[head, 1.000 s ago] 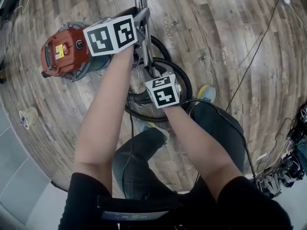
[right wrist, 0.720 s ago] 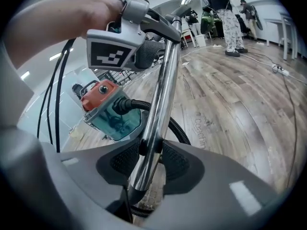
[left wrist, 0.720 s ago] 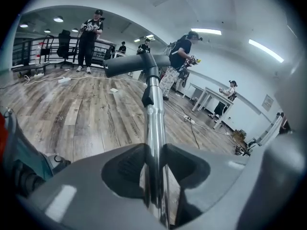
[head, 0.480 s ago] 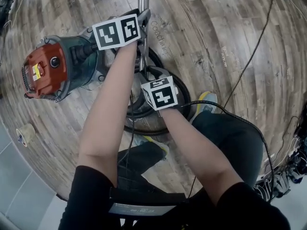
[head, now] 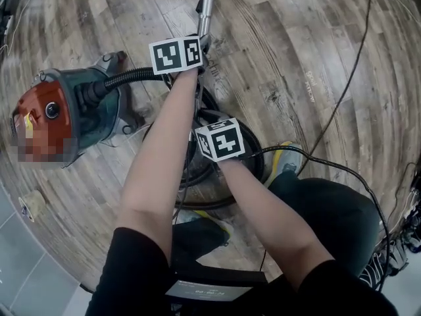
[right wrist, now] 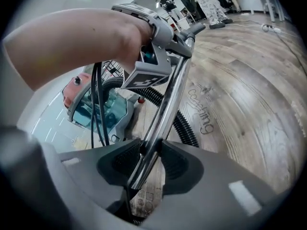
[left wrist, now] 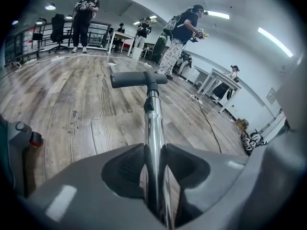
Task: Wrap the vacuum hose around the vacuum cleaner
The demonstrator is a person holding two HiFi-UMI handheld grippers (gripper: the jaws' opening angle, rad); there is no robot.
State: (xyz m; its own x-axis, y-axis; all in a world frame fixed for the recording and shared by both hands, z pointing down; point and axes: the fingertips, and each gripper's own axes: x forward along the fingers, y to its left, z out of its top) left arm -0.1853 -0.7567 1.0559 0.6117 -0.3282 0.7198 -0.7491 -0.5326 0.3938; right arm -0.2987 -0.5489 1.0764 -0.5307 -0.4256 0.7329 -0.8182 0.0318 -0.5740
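Left gripper (left wrist: pixel 153 162): jaws shut tight on the shiny metal tube (left wrist: pixel 154 121). The tube runs between them out to the grey brush head (left wrist: pixel 138 78).
Right gripper (right wrist: pixel 149 152): jaws have just been closing a little. Both pads press on the same tube, nearer the person.
Hose (head: pixel 135 77): black, looped on the wood floor (head: pixel 316 58) under both arms, one end in the vacuum cleaner (head: pixel 66 114).
Vacuum cleaner: on the floor, near its edge by the grey tiles (head: pixel 26 268).
Arms: both stretched out, pointing down.

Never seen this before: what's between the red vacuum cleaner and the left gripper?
Head view: a black hose runs from the vacuum cleaner toward the left gripper, clamped on the metal tube.
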